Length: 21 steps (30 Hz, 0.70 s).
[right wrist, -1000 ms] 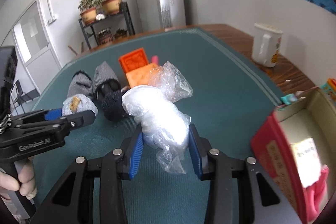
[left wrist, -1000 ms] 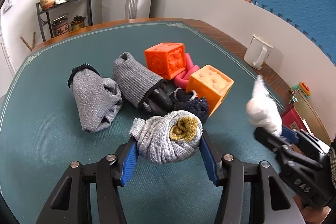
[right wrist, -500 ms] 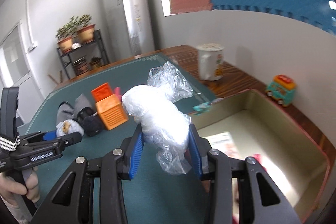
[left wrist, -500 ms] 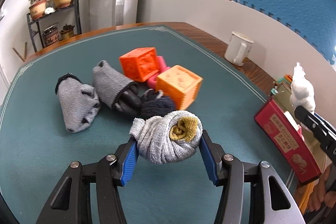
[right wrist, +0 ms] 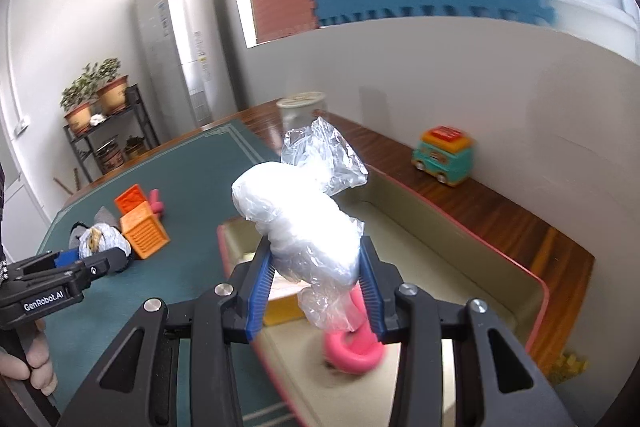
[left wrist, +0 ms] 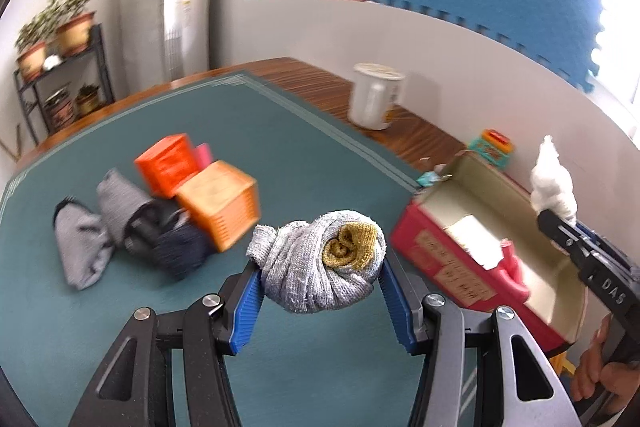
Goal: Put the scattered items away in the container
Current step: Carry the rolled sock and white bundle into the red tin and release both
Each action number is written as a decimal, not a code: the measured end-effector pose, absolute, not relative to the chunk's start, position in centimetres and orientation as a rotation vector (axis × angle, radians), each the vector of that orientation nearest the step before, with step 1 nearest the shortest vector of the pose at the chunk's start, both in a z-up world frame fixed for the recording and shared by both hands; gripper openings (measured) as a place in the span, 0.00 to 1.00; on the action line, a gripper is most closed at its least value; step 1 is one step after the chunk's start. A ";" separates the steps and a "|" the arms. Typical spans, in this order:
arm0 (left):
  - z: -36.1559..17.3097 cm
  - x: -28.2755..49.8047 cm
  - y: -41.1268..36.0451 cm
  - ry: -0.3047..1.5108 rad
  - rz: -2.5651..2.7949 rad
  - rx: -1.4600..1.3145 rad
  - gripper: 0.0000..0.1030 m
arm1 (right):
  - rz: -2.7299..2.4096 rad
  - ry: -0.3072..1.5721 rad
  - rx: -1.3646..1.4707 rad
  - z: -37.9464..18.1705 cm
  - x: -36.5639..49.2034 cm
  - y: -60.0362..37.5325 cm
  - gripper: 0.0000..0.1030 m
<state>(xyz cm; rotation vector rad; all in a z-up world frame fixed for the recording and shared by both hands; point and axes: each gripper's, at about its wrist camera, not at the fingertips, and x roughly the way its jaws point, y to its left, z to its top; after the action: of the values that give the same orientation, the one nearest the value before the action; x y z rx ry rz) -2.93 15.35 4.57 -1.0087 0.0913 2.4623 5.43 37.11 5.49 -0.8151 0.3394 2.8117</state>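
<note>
My left gripper point(left wrist: 322, 291) is shut on a rolled grey sock with a yellow core point(left wrist: 324, 263), held above the green mat left of the red box point(left wrist: 432, 259). My right gripper point(right wrist: 316, 279) is shut on a crumpled clear plastic bag point(right wrist: 304, 223), held over the open red box point(right wrist: 440, 211). The box holds a pink ring point(right wrist: 354, 349) and a yellow-edged packet point(right wrist: 282, 299). On the mat lie two orange cubes point(left wrist: 218, 201), a pink piece point(left wrist: 203, 153), grey socks point(left wrist: 80, 247) and a dark sock point(left wrist: 180, 247). The right gripper and bag point(left wrist: 554, 183) show in the left wrist view.
A white mug point(left wrist: 374, 97) stands on the wooden table edge beyond the mat. A teal toy bus point(right wrist: 442, 157) sits by the wall behind the box. A plant shelf point(right wrist: 100, 123) and a tall white unit point(right wrist: 180, 39) stand at the far end.
Both grippers have swung right toward the red box with their loads. The right gripper now holds the bag over the box's inside; the sock pile has fallen away to the left.
</note>
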 end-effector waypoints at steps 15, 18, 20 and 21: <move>6.1 -2.2 26.6 0.187 2.297 -0.922 0.55 | 2.752 0.410 -0.798 4.3 8.2 41.8 0.43; 6.0 -2.0 28.1 0.201 2.244 -0.928 0.63 | 2.744 0.422 -0.800 4.2 8.3 42.2 0.43; 5.8 -1.7 28.9 0.223 2.226 -0.936 0.80 | 2.739 0.437 -0.802 4.1 8.3 42.4 0.44; 5.7 -1.6 29.1 0.231 2.226 -0.937 0.83 | 2.737 0.443 -0.802 4.1 8.3 42.6 0.45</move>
<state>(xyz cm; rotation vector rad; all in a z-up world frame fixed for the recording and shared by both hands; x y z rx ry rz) -1.59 29.07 5.71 -0.9373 0.2309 2.2258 8.28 42.57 4.10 -0.8025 0.4434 2.7372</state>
